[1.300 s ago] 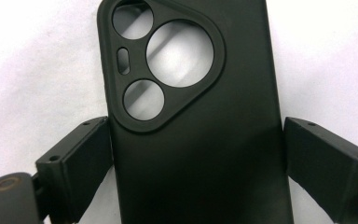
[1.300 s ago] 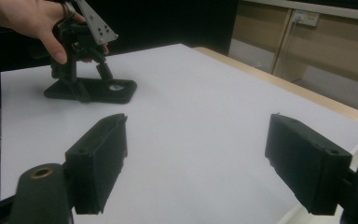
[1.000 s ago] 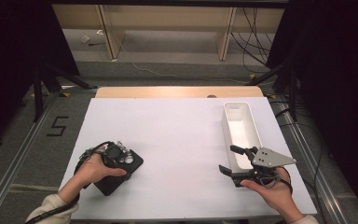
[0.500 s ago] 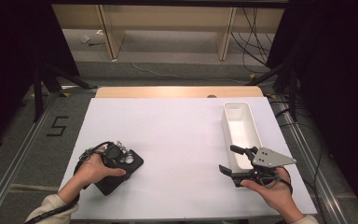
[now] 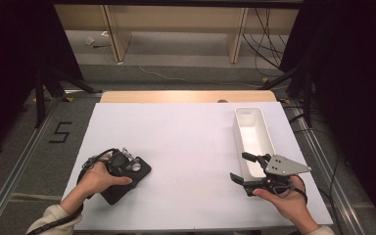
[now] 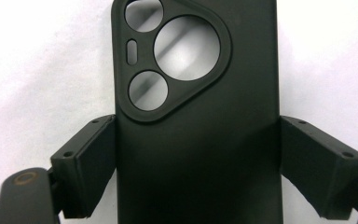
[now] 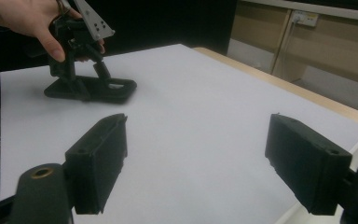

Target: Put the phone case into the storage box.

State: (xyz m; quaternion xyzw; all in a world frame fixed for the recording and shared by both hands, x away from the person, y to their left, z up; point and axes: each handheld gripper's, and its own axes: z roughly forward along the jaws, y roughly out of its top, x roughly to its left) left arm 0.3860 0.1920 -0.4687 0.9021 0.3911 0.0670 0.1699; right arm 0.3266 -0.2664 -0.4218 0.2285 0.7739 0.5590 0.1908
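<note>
Black silicone, seemingly, forms the phone case [image 6: 198,140] lying flat on the white table [image 5: 186,142] near its left front corner. The case is bracketed by the left gripper [image 6: 198,172], whose jaws have just been closing and now meet its long edges. The right gripper [image 5: 247,169] is held wide open and empty, just beside the white tray [image 5: 267,132].

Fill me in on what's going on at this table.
A person works with two handheld tongs. The left tongs have just been closing on a black phone case lying flat on the white table, both pads against its edges. The right tongs stand open and empty near the white tray.
</note>
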